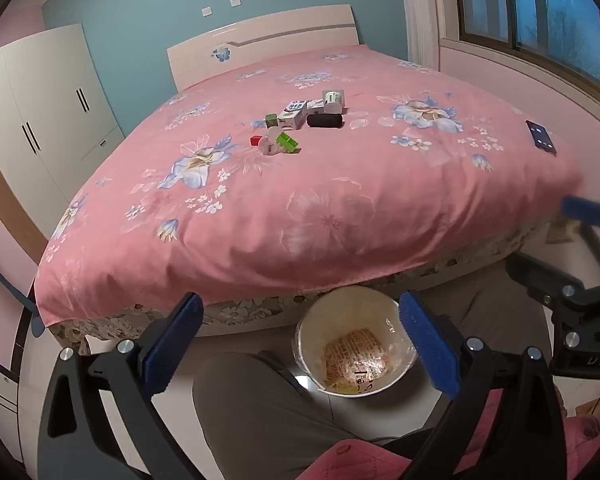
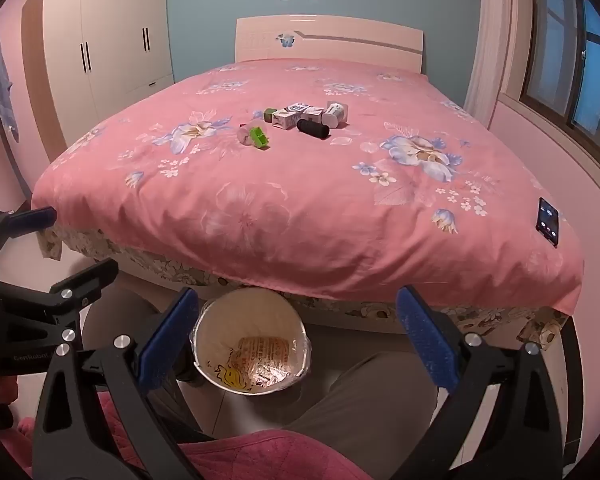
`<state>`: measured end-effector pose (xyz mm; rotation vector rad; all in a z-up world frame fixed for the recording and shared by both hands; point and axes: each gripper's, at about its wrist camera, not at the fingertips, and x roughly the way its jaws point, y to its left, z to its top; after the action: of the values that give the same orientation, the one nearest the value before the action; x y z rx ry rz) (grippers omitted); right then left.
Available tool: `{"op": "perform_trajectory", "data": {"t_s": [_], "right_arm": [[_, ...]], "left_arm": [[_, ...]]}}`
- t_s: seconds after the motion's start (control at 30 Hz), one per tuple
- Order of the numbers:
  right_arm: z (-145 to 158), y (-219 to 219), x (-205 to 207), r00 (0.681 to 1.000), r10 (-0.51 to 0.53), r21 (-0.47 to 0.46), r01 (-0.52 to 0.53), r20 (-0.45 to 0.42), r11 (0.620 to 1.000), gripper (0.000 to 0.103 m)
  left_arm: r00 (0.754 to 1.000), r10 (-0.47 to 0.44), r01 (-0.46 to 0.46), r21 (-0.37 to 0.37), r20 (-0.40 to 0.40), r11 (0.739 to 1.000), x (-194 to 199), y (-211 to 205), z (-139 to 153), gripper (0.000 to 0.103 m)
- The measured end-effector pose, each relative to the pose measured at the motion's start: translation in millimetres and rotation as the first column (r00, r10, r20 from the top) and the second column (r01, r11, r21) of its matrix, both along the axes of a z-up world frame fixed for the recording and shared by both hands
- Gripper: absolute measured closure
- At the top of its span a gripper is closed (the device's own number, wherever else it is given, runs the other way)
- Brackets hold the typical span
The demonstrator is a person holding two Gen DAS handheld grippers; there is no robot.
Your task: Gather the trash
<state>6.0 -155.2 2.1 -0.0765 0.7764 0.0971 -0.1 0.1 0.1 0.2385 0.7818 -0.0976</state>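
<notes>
Hovering wide open and empty at the near edge of a bed [image 1: 340, 216], the left tongs [image 1: 304, 344] and right tongs [image 2: 296, 340] point down toward a white waste bin [image 2: 220, 320] on the floor between a seated person's knees, a printed wrapper [image 2: 266, 354] lying inside it. The trash [image 2: 296, 120], a cluster of small cartons, a black cylinder, a white cup and green and red blocks, lies well apart from both tongs at the far middle of the pink floral bedspread, while a phone [image 2: 548, 221] rests near its right edge.
</notes>
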Motion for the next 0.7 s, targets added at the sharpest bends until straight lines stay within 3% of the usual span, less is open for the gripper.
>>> {"op": "perform_trajectory", "data": {"t_s": [0.7], "right_arm": [[0.2,0.2,-0.7,1.000,0.000,0.002,0.000,-0.001,1.000,0.007]], "left_arm": [[1.000,0.001,-0.001,0.001,0.004,1.000,0.0,0.1,0.1,0.003]]}}
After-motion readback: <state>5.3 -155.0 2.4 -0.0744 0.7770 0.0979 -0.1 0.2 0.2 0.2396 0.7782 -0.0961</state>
